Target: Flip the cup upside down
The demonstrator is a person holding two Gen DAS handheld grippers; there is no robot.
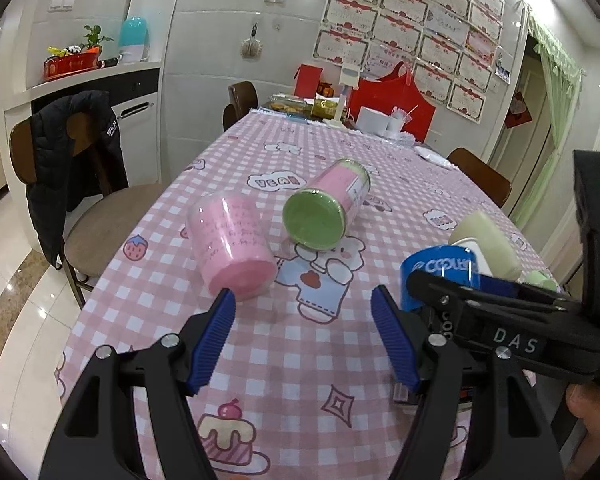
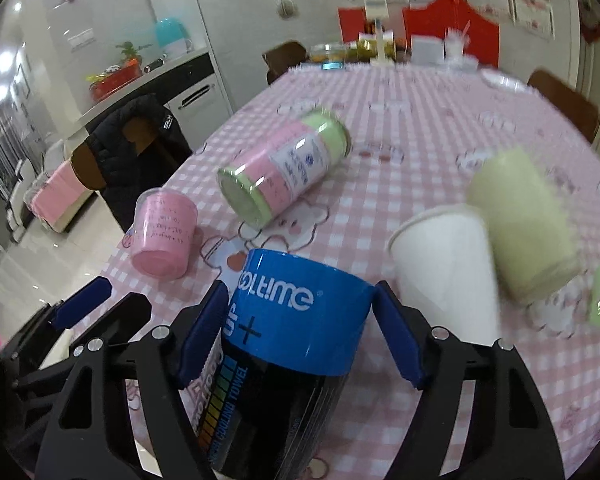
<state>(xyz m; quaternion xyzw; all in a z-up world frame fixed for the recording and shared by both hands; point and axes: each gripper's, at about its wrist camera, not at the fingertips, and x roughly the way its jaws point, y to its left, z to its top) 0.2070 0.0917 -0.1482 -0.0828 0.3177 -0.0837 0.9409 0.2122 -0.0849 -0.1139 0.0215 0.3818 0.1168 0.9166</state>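
Cup (image 2: pixel 292 344), the blue-and-black cylinder printed with cooling-towel lettering, sits between the jaws of the right gripper (image 2: pixel 300 332), which close on its sides just below the blue band; its blue end points away and slightly up, over the pink checked worktop (image 2: pixel 420 128). Judging by that tilt, the flip looks under way but unfinished: it must yet be turned over and set down. The left gripper (image 1: pixel 302 336) hovers beside it, jaws wide and holding nothing, with the pink cup (image 1: pixel 230 242) just ahead.
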